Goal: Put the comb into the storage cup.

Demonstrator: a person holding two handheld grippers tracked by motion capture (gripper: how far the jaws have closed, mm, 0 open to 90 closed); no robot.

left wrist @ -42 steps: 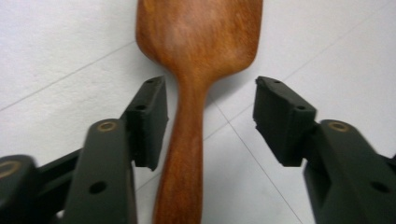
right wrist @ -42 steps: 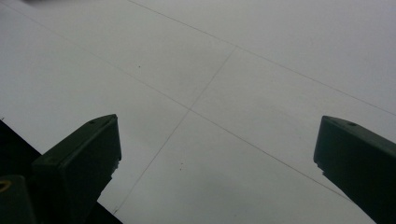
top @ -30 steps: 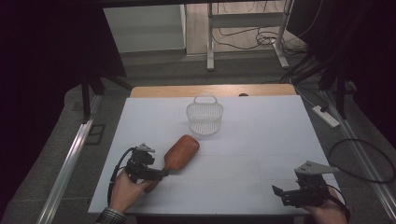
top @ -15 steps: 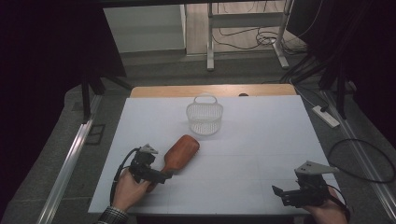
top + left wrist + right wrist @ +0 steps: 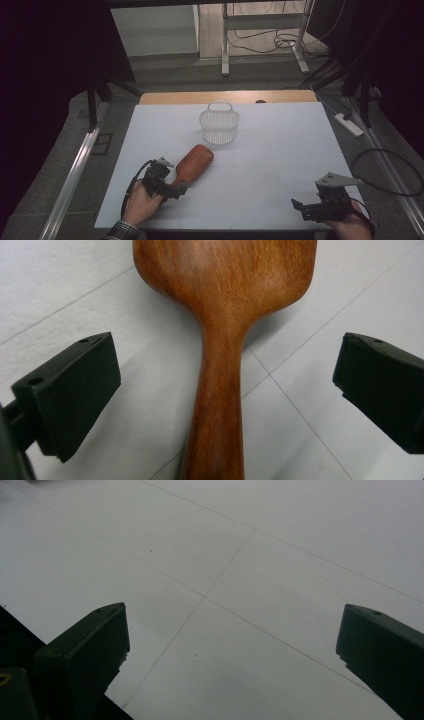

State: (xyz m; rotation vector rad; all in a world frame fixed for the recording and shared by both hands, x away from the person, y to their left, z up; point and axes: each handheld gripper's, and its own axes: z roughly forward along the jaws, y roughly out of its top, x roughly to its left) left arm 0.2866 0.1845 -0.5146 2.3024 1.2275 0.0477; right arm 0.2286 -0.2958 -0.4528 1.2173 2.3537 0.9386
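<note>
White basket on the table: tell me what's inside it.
The white basket looks empty; through its mesh the high view shows the white table and no object. Its floor is too small to check fully.

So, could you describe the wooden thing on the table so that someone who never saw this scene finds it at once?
On the white table, look at the near left part, in front of the white basket. There the wooden paddle lies flat, its narrow handle between the open left tongs, which do not touch it. It is the one brown thing there: broad rounded head, slim neck.
</note>
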